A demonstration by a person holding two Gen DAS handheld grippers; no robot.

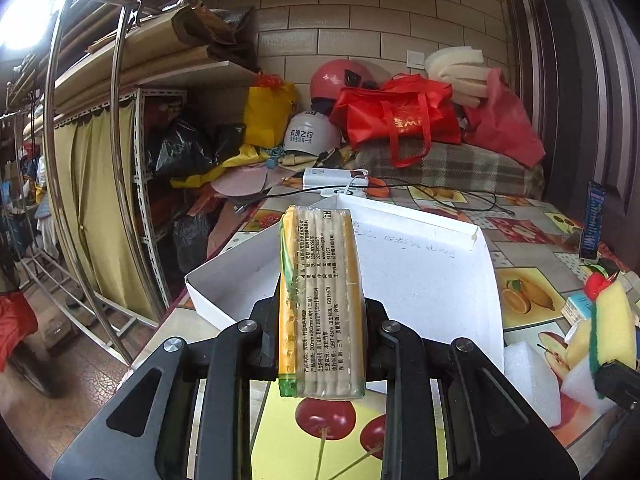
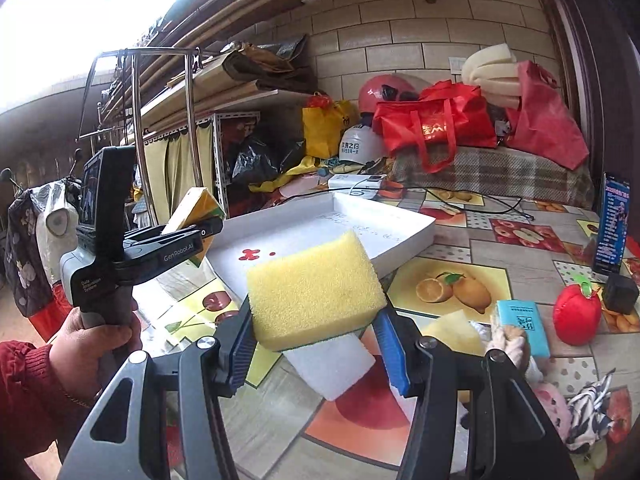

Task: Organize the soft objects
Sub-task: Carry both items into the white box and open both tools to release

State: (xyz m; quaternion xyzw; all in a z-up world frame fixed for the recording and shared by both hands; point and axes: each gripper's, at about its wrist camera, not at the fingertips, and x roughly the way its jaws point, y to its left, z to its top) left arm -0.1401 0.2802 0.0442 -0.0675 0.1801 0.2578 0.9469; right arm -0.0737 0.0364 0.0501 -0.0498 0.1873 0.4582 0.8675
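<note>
My left gripper (image 1: 322,332) is shut on a yellow tissue pack (image 1: 322,300), held above the near edge of the white open box (image 1: 420,264). In the right wrist view the left gripper (image 2: 200,236) shows at the left with the tissue pack (image 2: 196,208) in it, beside the white box (image 2: 400,236). My right gripper (image 2: 316,344) is shut on a yellow sponge (image 2: 316,288) with a green underside, held above the table in front of the box. That sponge also shows in the left wrist view (image 1: 612,320).
A white foam block (image 2: 332,364) lies under the sponge. A red plush apple (image 2: 576,312), a teal tissue pack (image 2: 520,324), a yellow sponge piece (image 2: 456,332) and plush toys (image 2: 560,400) lie at the right. Bags and helmets crowd the table's far end (image 2: 436,128).
</note>
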